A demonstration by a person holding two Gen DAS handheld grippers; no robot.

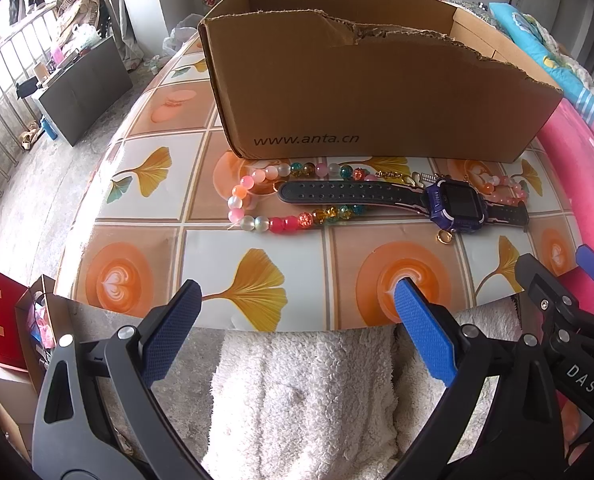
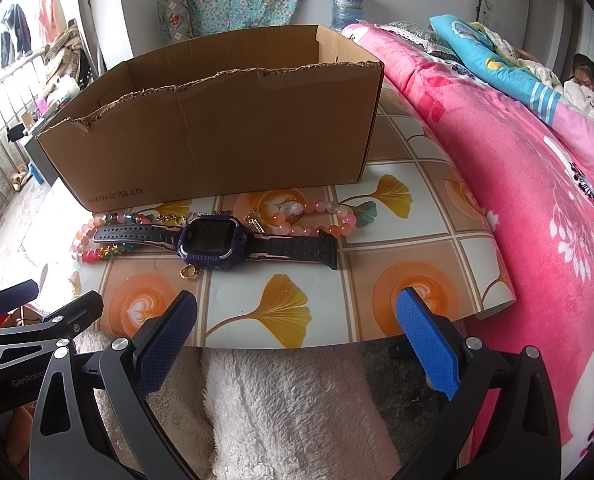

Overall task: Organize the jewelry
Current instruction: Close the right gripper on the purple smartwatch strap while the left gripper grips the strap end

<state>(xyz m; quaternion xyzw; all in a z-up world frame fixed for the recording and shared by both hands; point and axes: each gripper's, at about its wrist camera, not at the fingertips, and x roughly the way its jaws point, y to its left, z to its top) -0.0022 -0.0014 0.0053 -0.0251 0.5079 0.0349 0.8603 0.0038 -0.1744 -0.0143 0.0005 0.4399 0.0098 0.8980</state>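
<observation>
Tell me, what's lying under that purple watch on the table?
The beaded necklace passes beneath the watch, beads showing on both sides of it, along with bits of gold chain. How the strands join under the watch body is hidden.

a home bedroom: pink floral quilt, hanging clothes, patterned table.
</observation>
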